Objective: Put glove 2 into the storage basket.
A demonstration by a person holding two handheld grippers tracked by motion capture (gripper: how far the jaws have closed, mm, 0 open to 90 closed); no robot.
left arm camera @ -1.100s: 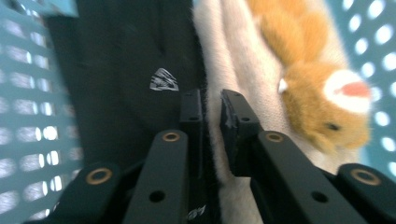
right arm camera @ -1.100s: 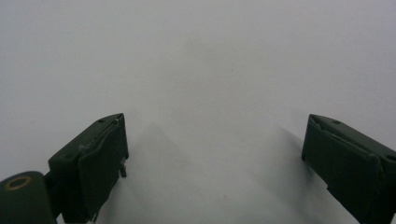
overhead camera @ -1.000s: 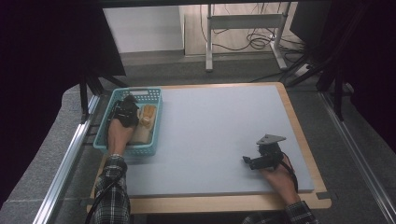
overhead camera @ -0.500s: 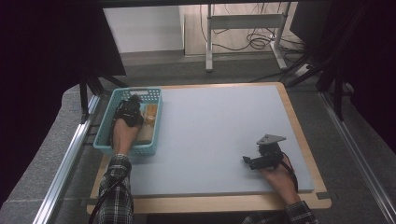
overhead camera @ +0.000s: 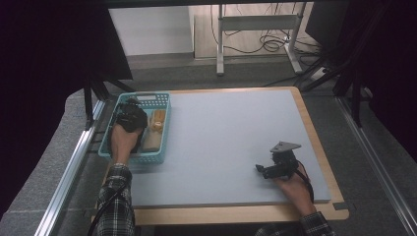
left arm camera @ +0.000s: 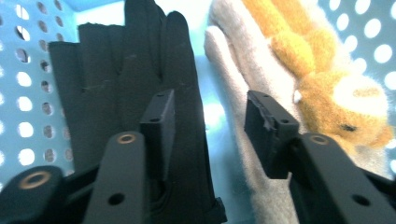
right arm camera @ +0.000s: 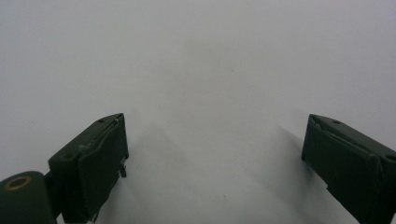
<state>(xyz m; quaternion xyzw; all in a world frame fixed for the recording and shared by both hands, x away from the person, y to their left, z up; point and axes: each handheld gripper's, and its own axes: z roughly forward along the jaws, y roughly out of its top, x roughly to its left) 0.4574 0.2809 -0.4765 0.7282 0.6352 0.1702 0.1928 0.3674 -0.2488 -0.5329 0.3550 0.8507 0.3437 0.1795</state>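
Left gripper [left arm camera: 205, 121] jaws have just opened above a black glove [left arm camera: 126, 79] in the blue basket [overhead camera: 162, 98]; right gripper [right arm camera: 215, 154] gapes wide, empty.

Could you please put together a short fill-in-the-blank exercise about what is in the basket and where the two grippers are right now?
1. The black glove lies in a perforated basket coloured ____.
2. Beside the glove lies a plush ____ with an orange head.
3. The left gripper has just been opening, and between its fingers there is ____.
4. The right gripper rests on the grey mat with its jaws ____.

Missing words: blue; bear; nothing; open
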